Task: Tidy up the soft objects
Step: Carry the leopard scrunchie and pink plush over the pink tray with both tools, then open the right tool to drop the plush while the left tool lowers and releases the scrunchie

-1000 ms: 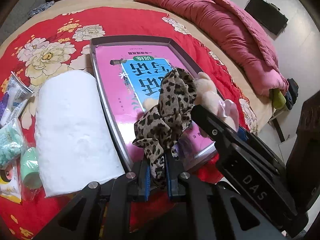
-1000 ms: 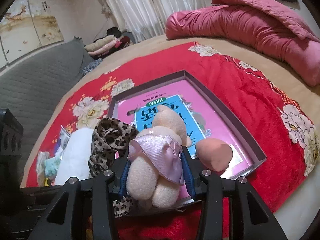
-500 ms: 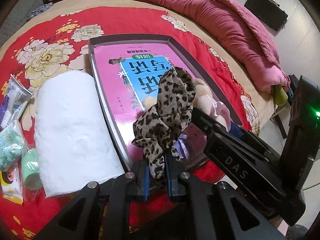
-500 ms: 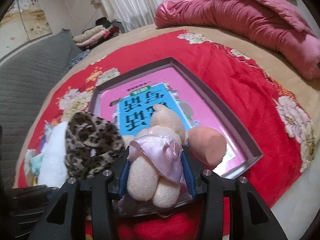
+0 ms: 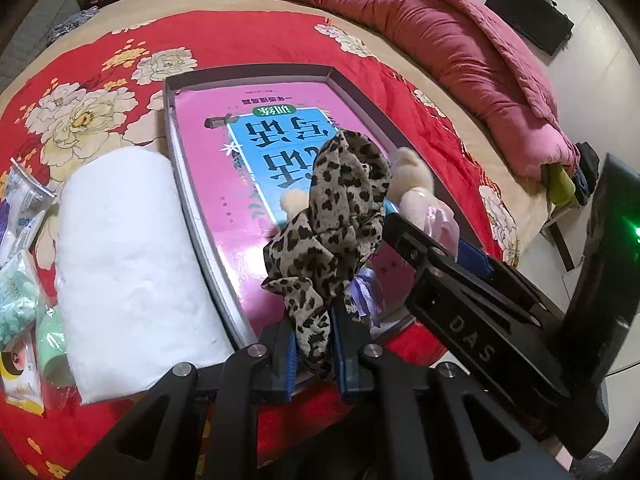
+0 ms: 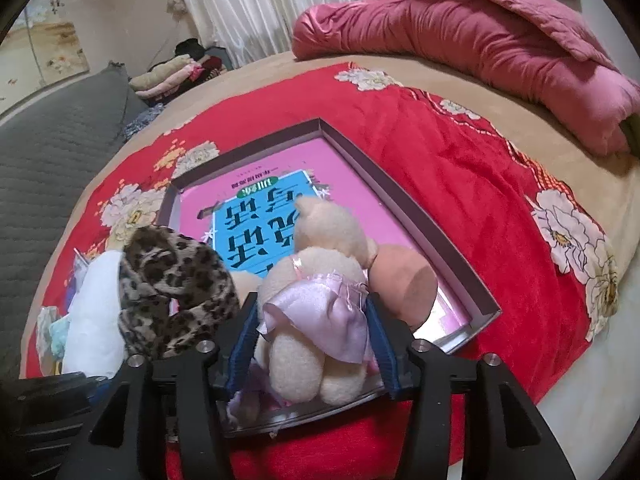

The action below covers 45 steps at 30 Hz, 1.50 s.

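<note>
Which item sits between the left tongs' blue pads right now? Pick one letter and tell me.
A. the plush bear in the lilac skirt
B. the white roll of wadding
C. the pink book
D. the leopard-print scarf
D: in the left wrist view the leopard-print scarf hangs pinched between the blue pads of the left tongs, above the shallow box.

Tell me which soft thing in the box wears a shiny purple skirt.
The plush toy between the fingers of the right gripper, whose jaws are opening. The leopard scarf is spotted cloth; the peach sponge is plain.
</note>
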{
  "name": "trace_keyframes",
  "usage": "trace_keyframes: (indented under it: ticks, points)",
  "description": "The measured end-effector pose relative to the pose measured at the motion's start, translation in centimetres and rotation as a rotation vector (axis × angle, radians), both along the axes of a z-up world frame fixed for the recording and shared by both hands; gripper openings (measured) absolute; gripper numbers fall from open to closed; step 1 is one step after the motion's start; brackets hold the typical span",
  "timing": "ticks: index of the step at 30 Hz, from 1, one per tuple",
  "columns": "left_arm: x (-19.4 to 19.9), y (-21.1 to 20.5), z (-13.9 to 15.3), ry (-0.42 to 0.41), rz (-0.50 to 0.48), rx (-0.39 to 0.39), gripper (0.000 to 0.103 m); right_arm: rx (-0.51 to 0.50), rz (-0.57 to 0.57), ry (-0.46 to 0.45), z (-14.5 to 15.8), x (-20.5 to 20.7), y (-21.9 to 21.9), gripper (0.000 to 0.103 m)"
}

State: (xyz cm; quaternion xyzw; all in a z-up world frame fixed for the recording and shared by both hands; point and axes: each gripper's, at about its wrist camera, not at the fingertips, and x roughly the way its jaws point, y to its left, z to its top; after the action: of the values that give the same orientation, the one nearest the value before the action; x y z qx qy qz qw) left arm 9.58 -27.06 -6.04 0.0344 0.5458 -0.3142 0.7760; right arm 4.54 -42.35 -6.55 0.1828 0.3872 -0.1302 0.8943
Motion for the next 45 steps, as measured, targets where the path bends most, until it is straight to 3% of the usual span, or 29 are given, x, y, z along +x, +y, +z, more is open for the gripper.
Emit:
trace_keyframes:
  ticks: [5,12,21,27,45]
  points:
    - [0.3,-0.7,-0.1,0.012,-0.01,-0.004,0.017,-0.01,-0.031,-0.051,0.9,-1.0,-0.3,0.06]
    - [-0.2,-1.2,-0.1,0.002,-0.04,-0.004,0.029,-0.038,-0.094,-0.103,2.0,-2.0,-1.0,0.062]
    - [-0.5,-0.9,0.7,-0.019,-0.031,-0.024,0.038,-0.038,-0.121,-0.102,1.9,-2.2,-1.5,0.065]
    - [-0.3,-0.2,2.0,-0.063,-0.004,-0.044,0.05,-0.03,-0.128,-0.101,1.8,-2.2,-1.8,0.065]
    - [-0.8,2.6,2.5,-0.058,0.035,-0.071,0.052,-0.027,-0.126,-0.098,1.6,-2.2,-1.7,0.065]
